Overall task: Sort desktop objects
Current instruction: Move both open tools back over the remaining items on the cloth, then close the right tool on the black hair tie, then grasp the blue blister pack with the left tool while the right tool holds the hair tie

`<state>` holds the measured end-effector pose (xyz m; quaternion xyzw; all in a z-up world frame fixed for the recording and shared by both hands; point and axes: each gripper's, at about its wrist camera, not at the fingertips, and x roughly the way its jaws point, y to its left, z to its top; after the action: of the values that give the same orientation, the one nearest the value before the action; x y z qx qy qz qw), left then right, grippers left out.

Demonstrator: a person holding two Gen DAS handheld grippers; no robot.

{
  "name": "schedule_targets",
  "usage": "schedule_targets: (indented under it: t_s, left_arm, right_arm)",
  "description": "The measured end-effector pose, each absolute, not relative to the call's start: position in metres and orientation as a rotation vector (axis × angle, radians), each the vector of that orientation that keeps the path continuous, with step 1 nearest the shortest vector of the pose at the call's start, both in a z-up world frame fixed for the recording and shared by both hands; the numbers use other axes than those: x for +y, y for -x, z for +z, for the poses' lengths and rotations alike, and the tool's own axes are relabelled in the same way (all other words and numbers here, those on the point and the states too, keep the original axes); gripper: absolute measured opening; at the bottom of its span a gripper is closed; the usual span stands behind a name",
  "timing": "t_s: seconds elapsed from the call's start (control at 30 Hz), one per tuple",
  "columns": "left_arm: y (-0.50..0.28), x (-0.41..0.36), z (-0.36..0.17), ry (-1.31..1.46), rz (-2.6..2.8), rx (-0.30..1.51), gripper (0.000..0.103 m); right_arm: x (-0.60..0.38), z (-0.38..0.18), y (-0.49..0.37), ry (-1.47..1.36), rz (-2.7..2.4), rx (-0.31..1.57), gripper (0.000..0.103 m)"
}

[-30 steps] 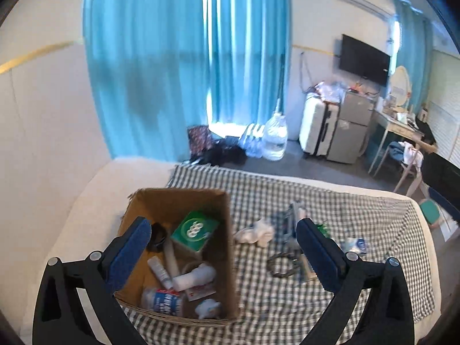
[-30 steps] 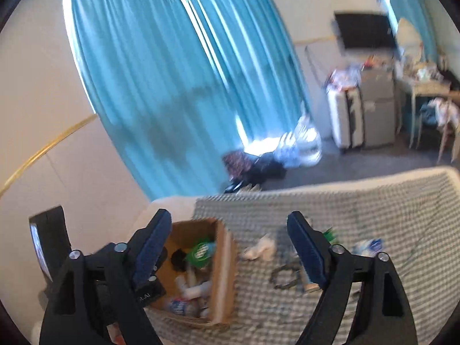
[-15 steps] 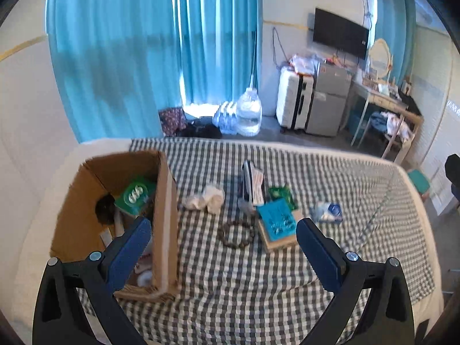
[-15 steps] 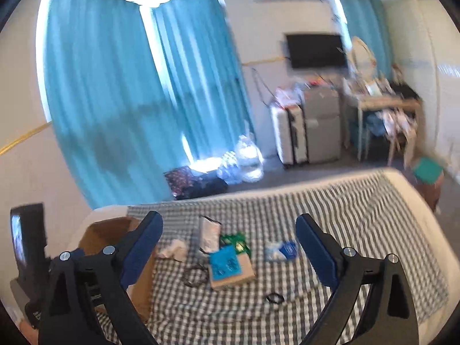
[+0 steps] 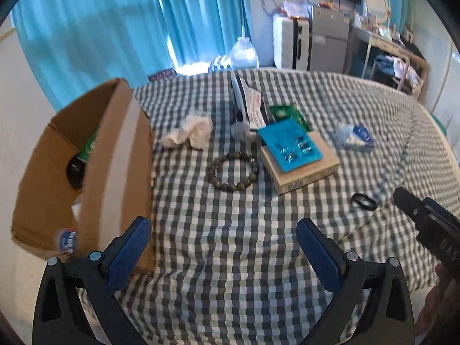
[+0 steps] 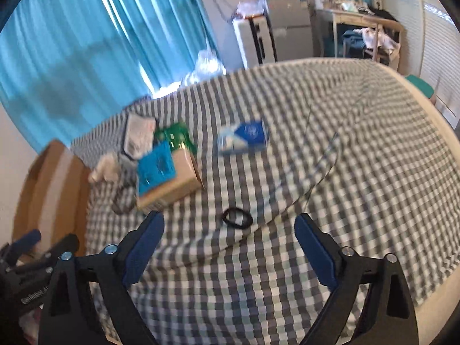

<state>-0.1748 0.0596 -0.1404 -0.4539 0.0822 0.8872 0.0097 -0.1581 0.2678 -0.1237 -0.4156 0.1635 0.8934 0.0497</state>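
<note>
Box [image 5: 302, 164] flat, long axis toward curtains; both grippers' jaws wide, empty.

We count two grippers: the left gripper [image 5: 222, 247] and the right gripper [image 6: 230, 243]. There is one cardboard box [image 5: 115, 172] at the left side of the checked cloth [image 5: 230, 244]. On the cloth itself we count one bead bracelet [image 5: 233, 171], one small black ring [image 5: 364, 201], one crumpled white tissue [image 5: 189, 132], one flat brown box [image 5: 304, 169] with one blue card [image 5: 289, 146] on it, one green packet [image 5: 287, 113], one blue and white packet [image 5: 355, 138] and one white pouch [image 5: 253, 106]. Inside the cardboard box we see several things, but we cannot count them exactly.
</note>
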Motion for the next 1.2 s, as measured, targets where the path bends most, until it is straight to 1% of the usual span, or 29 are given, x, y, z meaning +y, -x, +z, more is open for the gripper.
schedule_targets:
  t_s: [0.1,0.23,0.27,0.3,0.33,0.5,0.57,0.6,0.63,0.67,0.7,0.73,0.77,0.83,0.97,1.07,1.13,1.2]
  left_arm:
    - [0.19,0.061,-0.15,1.44,2.754,0.26,0.103]
    - [0.212,0.066,-0.158,1.443,2.74,0.243,0.103]
    - [0.218,0.067,-0.161,1.441,2.74,0.241,0.103]
    - [0.223,0.069,-0.164,1.442,2.739,0.239,0.103]
    - [0.228,0.07,-0.167,1.447,2.733,0.235,0.103]
    - [0.252,0.08,-0.18,1.463,2.695,0.183,0.103]
    - [0.261,0.085,-0.185,1.464,2.682,0.166,0.103]
    - [0.266,0.087,-0.186,1.461,2.673,0.149,0.103]
    - [0.269,0.088,-0.188,1.458,2.668,0.135,0.103]
    - [0.272,0.088,-0.19,1.458,2.672,0.122,0.103]
    - [0.275,0.087,-0.192,1.465,2.673,0.109,0.103]
    - [0.277,0.086,-0.194,1.474,2.672,0.092,0.103]
    - [0.28,0.084,-0.196,1.486,2.668,0.064,0.103]
    - [0.285,0.082,-0.198,1.489,2.647,-0.001,0.103]
    - [0.292,0.09,-0.197,1.463,2.618,-0.057,0.103]
    - [0.305,0.102,-0.202,1.497,2.603,-0.055,0.103]
    - [0.314,0.107,-0.212,1.539,2.55,-0.088,0.102]
    - [0.317,0.105,-0.216,1.555,2.518,-0.137,0.091]
  right_arm:
    - [0.269,-0.144,0.171,1.329,2.717,0.473,0.075]
    - [0.272,-0.169,0.188,1.406,2.687,0.453,0.071]
    - [0.271,-0.176,0.193,1.423,2.682,0.447,0.067]
    - [0.27,-0.179,0.197,1.44,2.682,0.446,0.058]
    - [0.27,-0.183,0.202,1.46,2.688,0.452,0.057]
    - [0.262,-0.203,0.219,1.533,2.679,0.367,0.056]
    - [0.254,-0.207,0.22,1.548,2.681,0.273,0.055]
    - [0.252,-0.208,0.22,1.55,2.682,0.235,0.047]
    - [0.251,-0.208,0.219,1.549,2.669,0.183,0.042]
    - [0.252,-0.207,0.218,1.539,2.67,0.172,0.027]
    - [0.255,-0.207,0.216,1.532,2.671,0.174,0.014]
    - [0.259,-0.207,0.215,1.522,2.665,0.187,0.008]
    - [0.264,-0.206,0.212,1.51,2.667,0.231,0.006]
    - [0.271,-0.205,0.209,1.5,2.669,0.304,0.006]
    - [0.27,-0.202,0.205,1.494,2.671,0.276,0.005]
    - [0.272,-0.201,0.202,1.489,2.675,0.291,0.005]
    - [0.273,-0.2,0.201,1.495,2.678,0.29,0.005]
    - [0.274,-0.198,0.198,1.495,2.683,0.286,0.005]
